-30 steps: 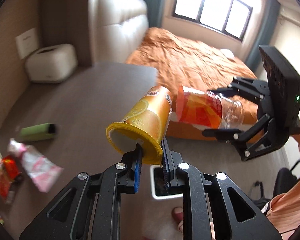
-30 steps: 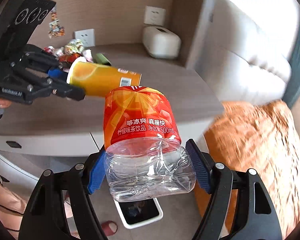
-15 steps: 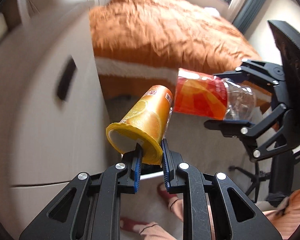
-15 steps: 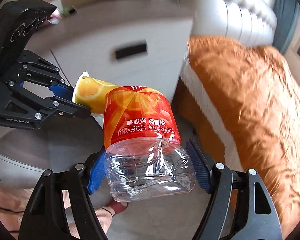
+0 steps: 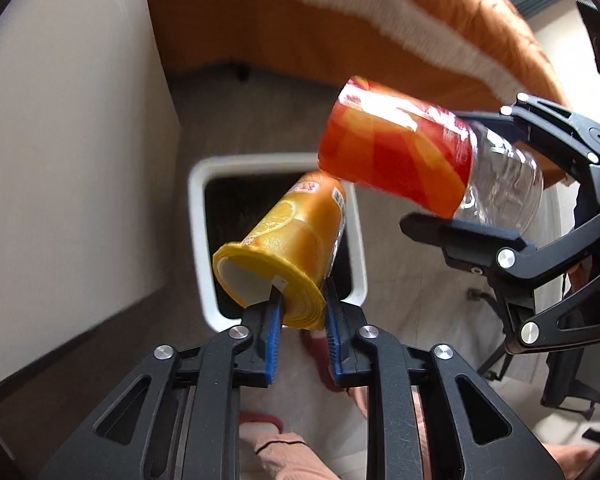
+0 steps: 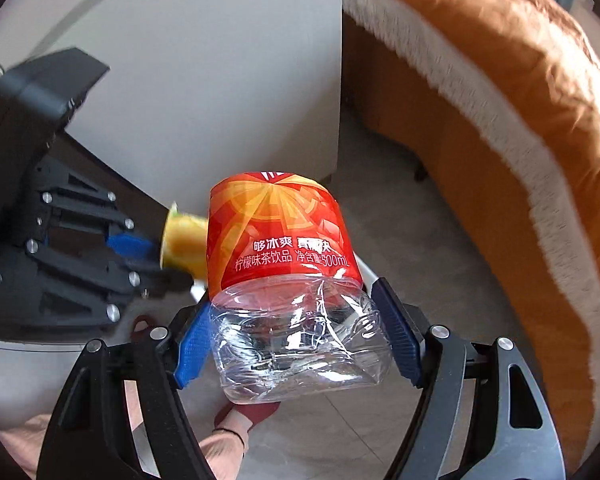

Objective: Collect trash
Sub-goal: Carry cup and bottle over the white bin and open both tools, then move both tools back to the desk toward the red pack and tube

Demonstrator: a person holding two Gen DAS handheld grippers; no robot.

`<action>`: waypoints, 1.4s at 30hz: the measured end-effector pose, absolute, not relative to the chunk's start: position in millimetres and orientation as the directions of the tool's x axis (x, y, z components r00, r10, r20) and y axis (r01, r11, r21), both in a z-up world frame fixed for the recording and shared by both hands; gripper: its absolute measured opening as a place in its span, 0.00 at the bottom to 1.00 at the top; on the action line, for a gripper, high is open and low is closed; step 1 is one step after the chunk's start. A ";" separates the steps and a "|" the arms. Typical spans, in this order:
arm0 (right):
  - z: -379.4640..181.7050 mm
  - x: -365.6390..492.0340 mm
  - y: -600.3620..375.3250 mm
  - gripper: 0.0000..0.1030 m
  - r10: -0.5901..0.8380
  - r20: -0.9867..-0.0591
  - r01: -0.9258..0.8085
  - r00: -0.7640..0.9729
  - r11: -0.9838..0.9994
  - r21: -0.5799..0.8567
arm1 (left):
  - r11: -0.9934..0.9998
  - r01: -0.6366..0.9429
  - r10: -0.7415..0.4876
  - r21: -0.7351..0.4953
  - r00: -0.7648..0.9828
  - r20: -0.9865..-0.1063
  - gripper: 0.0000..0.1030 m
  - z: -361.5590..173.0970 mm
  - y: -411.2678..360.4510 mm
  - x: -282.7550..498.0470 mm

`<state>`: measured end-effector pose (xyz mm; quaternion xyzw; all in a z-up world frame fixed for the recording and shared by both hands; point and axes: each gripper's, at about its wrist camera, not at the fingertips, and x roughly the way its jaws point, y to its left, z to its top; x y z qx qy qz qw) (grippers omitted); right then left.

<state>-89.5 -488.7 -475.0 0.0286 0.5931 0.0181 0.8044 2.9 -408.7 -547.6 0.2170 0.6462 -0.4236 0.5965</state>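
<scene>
Pointing steeply down at the floor, both grippers hang over a white rectangular waste bin with a black liner (image 5: pixel 198 248).

Left wrist view, left to right: a pale cabinet side (image 5: pixel 72 152) fills the left edge. The bin stands on the grey floor (image 5: pixel 256 120) just beside it. The left gripper (image 5: pixel 302 320) has the rim of a yellow paper cup printed with a lemon slice (image 5: pixel 288 248) between its blue pads; its jaws have just been opening, a gap shows at each pad and the cup's rim sits loosely between them. The cup tilts base-first over the bin's mouth. To the right, a crushed clear plastic bottle with an orange-red label (image 5: pixel 404 152) lies above the bin's far right corner, overlapping the cup's base; contact cannot be told.

Right wrist view: the right gripper (image 6: pixel 296 340) has the bottle's clear body between its pads. Its jaws have just been opening; the left pad touches the plastic, the right pad stands just clear. An orange bedcover (image 6: pixel 512 92) runs along the right.
</scene>
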 end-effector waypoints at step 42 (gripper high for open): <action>-329.3 -124.7 -496.3 0.96 -0.004 -0.921 0.028 0.390 1.000 0.008 | 0.504 0.839 -0.382 -0.203 0.006 -0.924 0.95 -380.3 -388.2 -21.1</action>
